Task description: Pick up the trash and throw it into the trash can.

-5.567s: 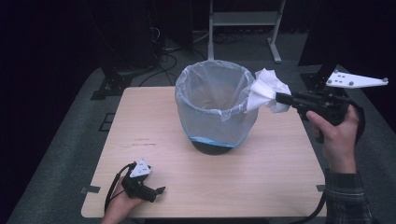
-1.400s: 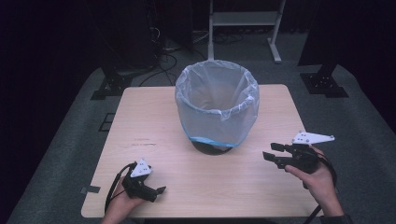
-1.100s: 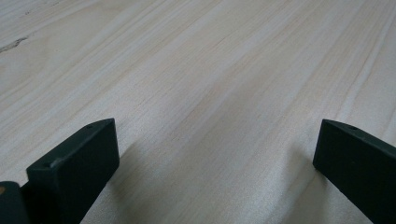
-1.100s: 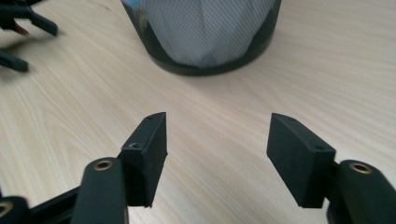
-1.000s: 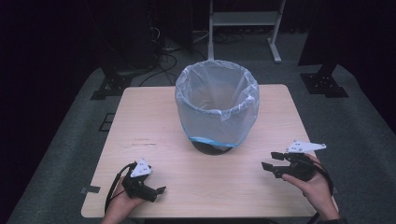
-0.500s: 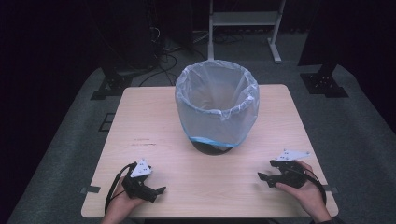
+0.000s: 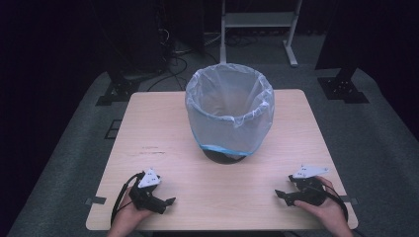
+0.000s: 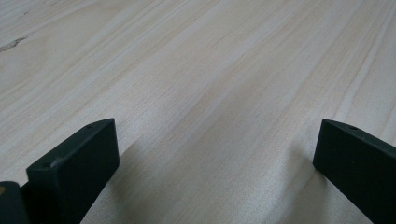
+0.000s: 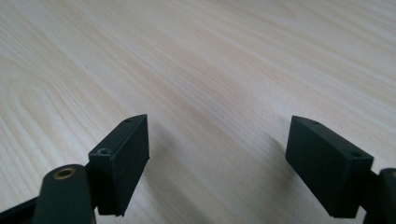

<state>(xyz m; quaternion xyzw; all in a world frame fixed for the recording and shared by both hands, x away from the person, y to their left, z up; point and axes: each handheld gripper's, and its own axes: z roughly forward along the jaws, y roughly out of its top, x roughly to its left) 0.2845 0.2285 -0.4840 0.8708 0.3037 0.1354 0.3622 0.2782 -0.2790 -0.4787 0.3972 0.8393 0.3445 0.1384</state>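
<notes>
Both grippers, left (image 7: 170, 201) and right (image 7: 278, 193), rest fingers spread on the pale wooden table (image 7: 163, 128), dark room around.

A bin (image 7: 229, 118) stands upright near the middle of the wooden table (image 7: 163, 128), slightly toward its far edge. It is round with a dark body, of which the base shows at the bottom. A translucent, pale blue-white bag (image 7: 217, 131) lines the bin; its top is folded outward over the rim and hangs down most of the outer wall, ending in a blue band just above the base. The mouth is open. The lining is wrinkled along the rim.
</notes>
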